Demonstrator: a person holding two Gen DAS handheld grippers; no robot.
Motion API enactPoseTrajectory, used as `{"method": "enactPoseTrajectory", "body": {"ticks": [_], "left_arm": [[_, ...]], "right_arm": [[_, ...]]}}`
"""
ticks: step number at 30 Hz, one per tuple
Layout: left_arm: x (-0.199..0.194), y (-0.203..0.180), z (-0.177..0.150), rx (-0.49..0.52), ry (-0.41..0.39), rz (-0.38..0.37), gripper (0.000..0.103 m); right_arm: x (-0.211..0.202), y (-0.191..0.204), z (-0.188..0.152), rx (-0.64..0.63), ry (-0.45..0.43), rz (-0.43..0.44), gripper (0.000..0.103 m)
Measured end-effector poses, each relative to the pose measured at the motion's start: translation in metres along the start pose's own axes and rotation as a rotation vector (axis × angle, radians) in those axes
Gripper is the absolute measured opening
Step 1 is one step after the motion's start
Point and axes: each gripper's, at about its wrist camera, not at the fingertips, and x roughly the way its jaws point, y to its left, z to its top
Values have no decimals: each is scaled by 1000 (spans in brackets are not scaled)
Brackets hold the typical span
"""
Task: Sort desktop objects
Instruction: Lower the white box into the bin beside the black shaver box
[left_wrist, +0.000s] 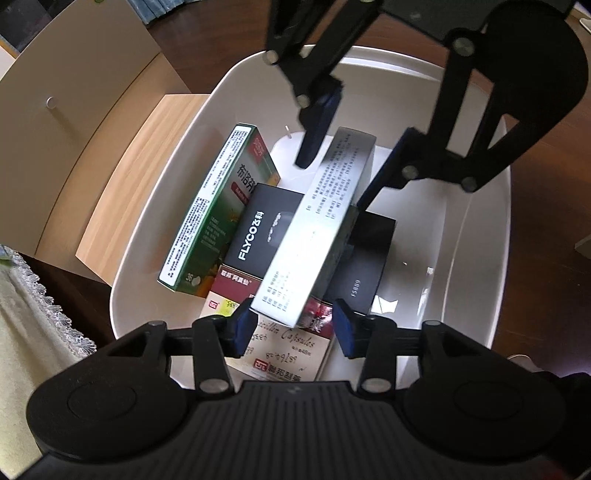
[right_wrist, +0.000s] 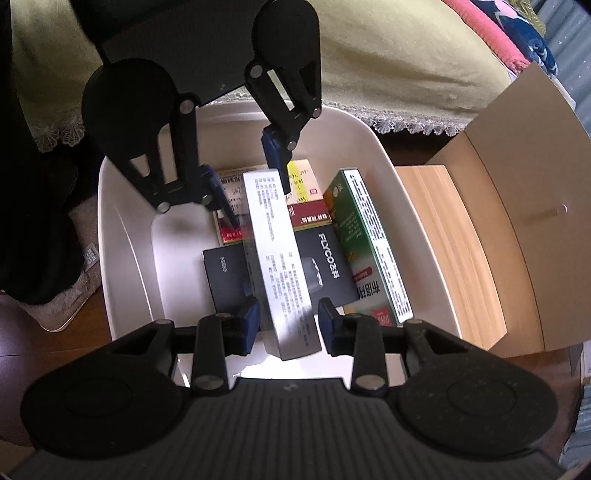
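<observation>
Five boxes sit inside the white bin (left_wrist: 166, 206), which stands on a dark wooden surface (left_wrist: 550, 177). A green box (left_wrist: 207, 221) leans on edge against the bin's wall on the side facing a pale wooden case (left_wrist: 122, 177), which stands just outside the bin. Next to the green box, toward the bin's middle, lies a black FLYCO box (left_wrist: 266, 229). A red-and-white capsule box (left_wrist: 288, 350) lies flat on the bin's floor, partly under the others. A second black box (left_wrist: 369, 266) lies near the bin's centre.

A long white box (left_wrist: 325, 214) slants across the pile inside the bin, resting on the black boxes and the capsule box. Both grippers point steeply down into the bin from opposite ends.

The left gripper (left_wrist: 293, 328) is released: its blue pads stand on either side of one end of the white box, with a visible gap on each side. The right gripper (right_wrist: 290, 326) grasps the other end of the white box, its pads close against the box's long sides.

A lace-edged cloth (left_wrist: 37, 314) hangs beyond the bin.
</observation>
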Motion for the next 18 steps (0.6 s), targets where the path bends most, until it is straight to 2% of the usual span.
{"method": "enactPoseTrajectory", "body": {"ticks": [14,18], "left_arm": [[-3,-8,-12,-25,-20,8,51],[-2,-10,-15,-30,-16,1,51]], "right_arm": [[12,9,24,-70,-18,43,30],[13,11,25,-64,-16,46,24]]}}
